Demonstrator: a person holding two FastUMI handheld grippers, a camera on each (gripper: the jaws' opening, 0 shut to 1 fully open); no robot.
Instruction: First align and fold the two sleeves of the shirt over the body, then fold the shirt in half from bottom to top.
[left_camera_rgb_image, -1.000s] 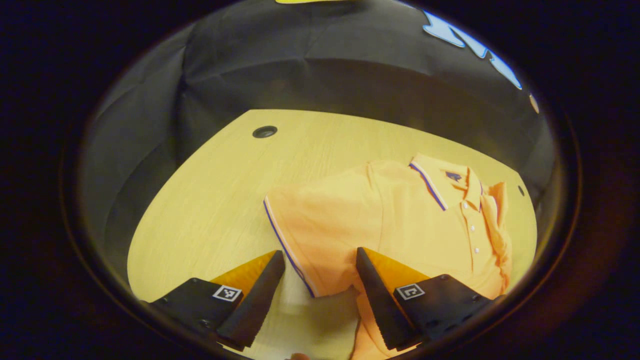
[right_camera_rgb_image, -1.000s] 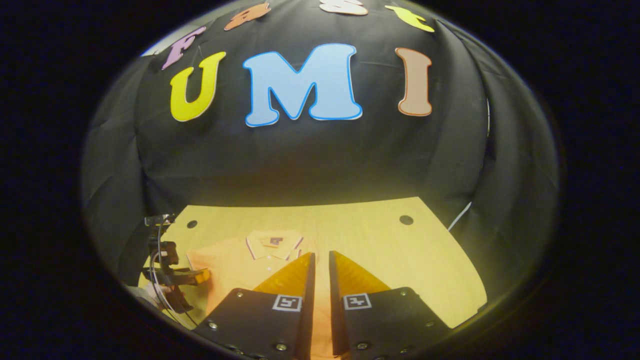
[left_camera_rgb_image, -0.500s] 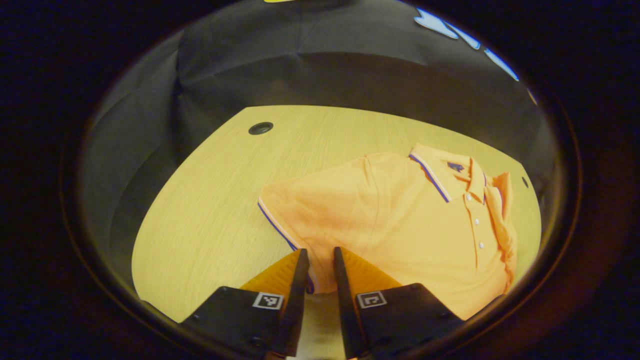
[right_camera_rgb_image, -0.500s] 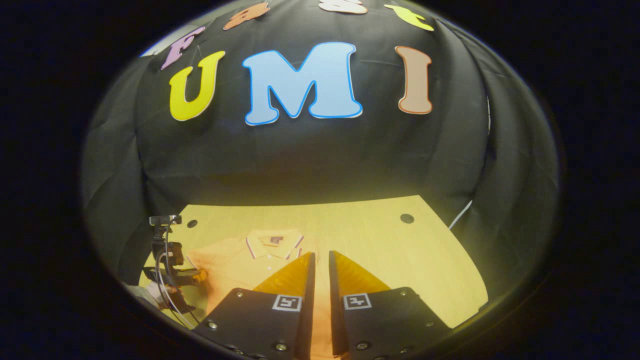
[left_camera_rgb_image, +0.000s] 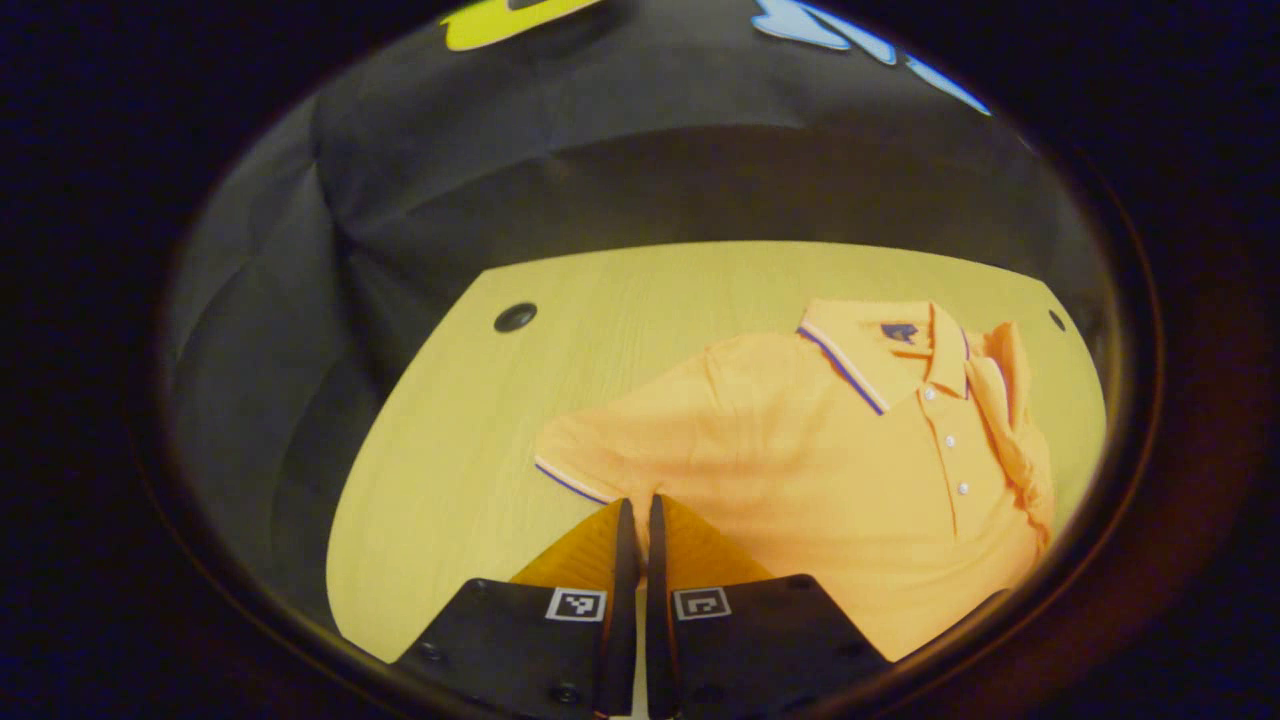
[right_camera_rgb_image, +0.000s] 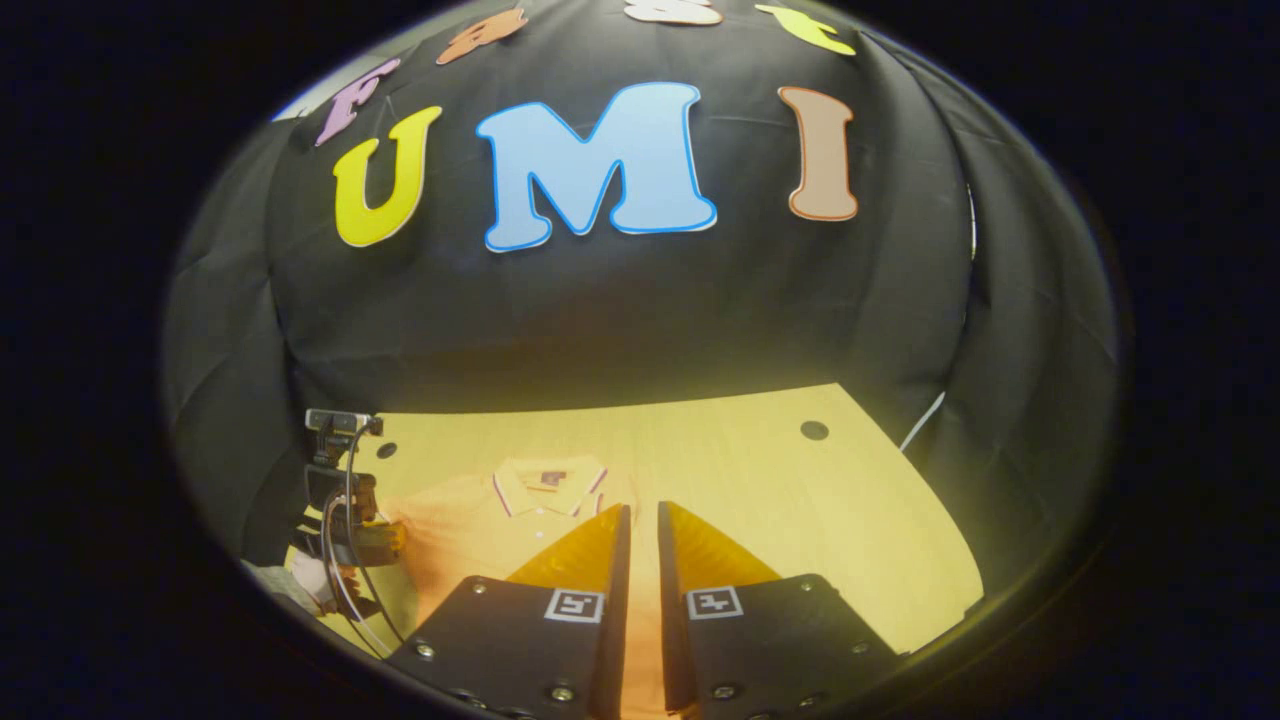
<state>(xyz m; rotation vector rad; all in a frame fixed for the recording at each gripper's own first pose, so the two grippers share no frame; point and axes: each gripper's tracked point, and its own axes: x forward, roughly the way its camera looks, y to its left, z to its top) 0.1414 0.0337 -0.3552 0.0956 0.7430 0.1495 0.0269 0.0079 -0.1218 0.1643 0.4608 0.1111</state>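
Observation:
An orange polo shirt (left_camera_rgb_image: 850, 470) lies face up on the wooden table (left_camera_rgb_image: 450, 450), collar (left_camera_rgb_image: 880, 345) toward the far side. Its far sleeve (left_camera_rgb_image: 1010, 400) is folded over the body. My left gripper (left_camera_rgb_image: 632, 508) is shut on the near sleeve (left_camera_rgb_image: 600, 450), right beside its striped cuff (left_camera_rgb_image: 570, 480). In the right gripper view the shirt (right_camera_rgb_image: 470, 530) lies at the lower left. There the left gripper (right_camera_rgb_image: 393, 540), held by a hand (right_camera_rgb_image: 300, 580), pinches the sleeve. My right gripper (right_camera_rgb_image: 637, 515) hovers over the shirt's body, fingers nearly together and gripping nothing that I can see.
Round cable holes sit in the tabletop, one at the left (left_camera_rgb_image: 515, 317) and one at the far right (right_camera_rgb_image: 813, 430). A white cable (right_camera_rgb_image: 925, 420) hangs past the table's right edge. Black cloth walls close in the back and sides. Bare wood lies left of the shirt.
My left gripper went from open around the cuff to shut on the sleeve and drew it up and inward a little. The right gripper has hardly moved.

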